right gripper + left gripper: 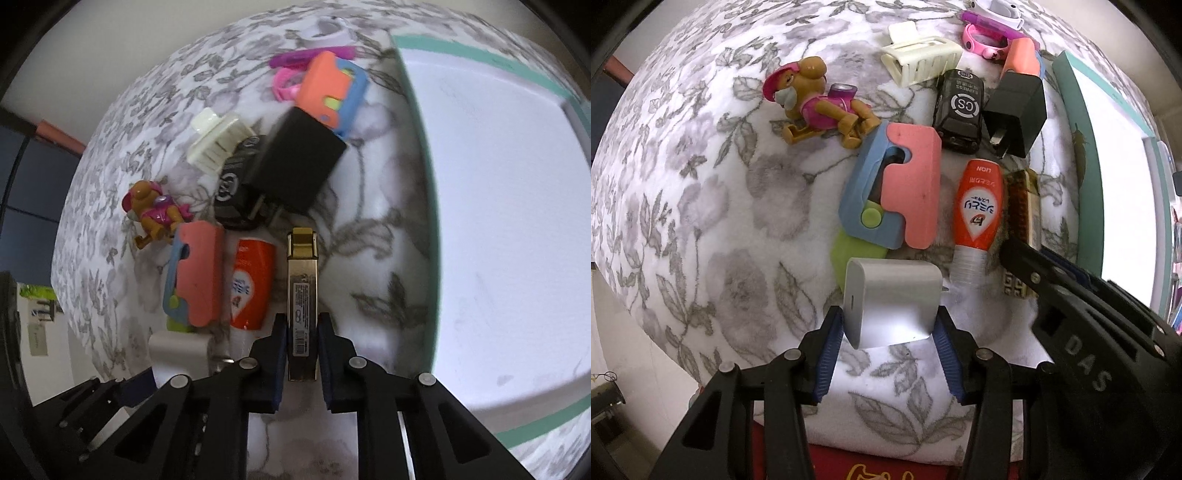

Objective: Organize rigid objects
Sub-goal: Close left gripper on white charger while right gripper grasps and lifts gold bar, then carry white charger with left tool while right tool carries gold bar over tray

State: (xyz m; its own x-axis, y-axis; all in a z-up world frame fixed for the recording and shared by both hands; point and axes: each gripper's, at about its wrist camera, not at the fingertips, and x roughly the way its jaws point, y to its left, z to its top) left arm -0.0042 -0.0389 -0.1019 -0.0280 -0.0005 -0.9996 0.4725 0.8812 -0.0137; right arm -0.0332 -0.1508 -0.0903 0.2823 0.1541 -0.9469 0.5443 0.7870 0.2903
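My left gripper (889,325) is shut on a white charger block (890,302), held just above the floral cloth (701,206). My right gripper (302,334) is shut on a slim gold box (303,291); that box also shows in the left wrist view (1023,218) beside the right gripper's black body (1100,325). Loose items lie ahead: an orange tube (977,210), a pink-and-blue toy (897,188), a black plug adapter (1015,110), a black toy car (960,107), a cream hair claw (921,61) and a dog figure (816,99).
A white tray with a teal rim (417,147) lies to the right of the pile; it also shows in the left wrist view (1089,155). A pink watch (982,42), a purple item (986,20) and a second orange-and-blue toy (332,92) lie at the far end.
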